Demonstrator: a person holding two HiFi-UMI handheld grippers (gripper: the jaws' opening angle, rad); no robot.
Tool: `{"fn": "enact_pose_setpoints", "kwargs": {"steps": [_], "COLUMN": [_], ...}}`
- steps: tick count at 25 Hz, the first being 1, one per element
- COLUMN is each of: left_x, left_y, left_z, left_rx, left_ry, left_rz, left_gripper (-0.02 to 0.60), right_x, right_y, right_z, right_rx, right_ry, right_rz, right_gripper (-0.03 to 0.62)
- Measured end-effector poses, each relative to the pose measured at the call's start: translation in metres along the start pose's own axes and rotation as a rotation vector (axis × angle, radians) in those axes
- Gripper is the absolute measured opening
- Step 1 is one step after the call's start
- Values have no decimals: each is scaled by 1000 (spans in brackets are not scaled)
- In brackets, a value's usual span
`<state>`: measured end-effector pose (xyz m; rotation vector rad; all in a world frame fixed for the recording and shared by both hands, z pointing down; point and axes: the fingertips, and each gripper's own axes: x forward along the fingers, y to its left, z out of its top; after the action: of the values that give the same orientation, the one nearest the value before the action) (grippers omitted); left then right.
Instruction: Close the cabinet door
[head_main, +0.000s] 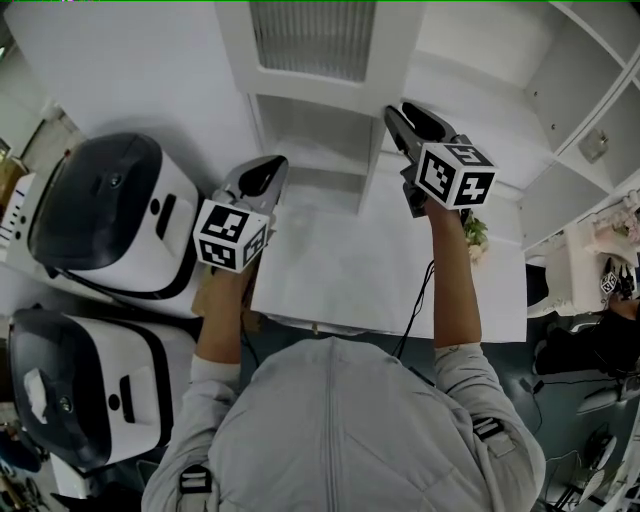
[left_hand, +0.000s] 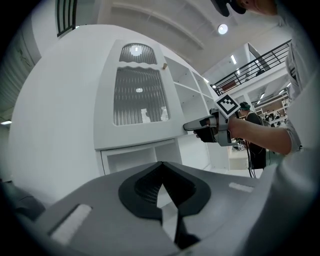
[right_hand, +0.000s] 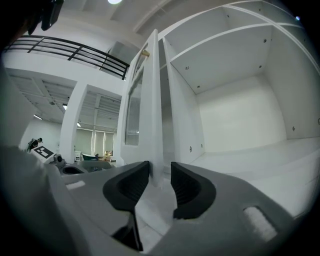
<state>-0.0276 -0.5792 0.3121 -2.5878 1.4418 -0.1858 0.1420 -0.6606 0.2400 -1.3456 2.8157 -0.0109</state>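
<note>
Marker cube (head_main: 455, 175) on right hand-held gripper (head_main: 408, 113)

Large indoor hall: mezzanine railing (right_hand: 75, 50), ceiling lamps (left_hand: 222, 29).

Door edge (right_hand: 150, 110) between parted gripper (right_hand: 159, 172) jaws

No legible text, brand name, number or sign can be read in any view. The only printed graphics are black-and-white square code patterns, one set on the marker cube (head_main: 232, 235) of the left gripper (head_main: 264, 172) and one on the marker cube (head_main: 455, 175) of the right gripper (head_main: 408, 110); they contain no letters or digits. Small dark marks on a white panel (head_main: 18, 210) at the left edge are too small to read.
</note>
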Motion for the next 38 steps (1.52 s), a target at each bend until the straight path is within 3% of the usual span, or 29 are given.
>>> {"fn": "enact_pose_setpoints", "kwargs": {"steps": [18,30,38], "left_x": [26,2,-36], "left_y": [6,6,-7], "left_z": [-4,-5,-2], "left_rx": [1,0,-4], "left_ry": [20,50,42], "left_rz": [6,34,20], "left_gripper": [20,20,20], "right_x": [28,30,-8], "right_y": [-31,-35,-7], "right_z": [2,3,4], "right_rx": [-21,-21,-51], "right_ry": [2,12,13], "right_rz": [-29,-68,-109], "right_gripper": [153,153,149]}}
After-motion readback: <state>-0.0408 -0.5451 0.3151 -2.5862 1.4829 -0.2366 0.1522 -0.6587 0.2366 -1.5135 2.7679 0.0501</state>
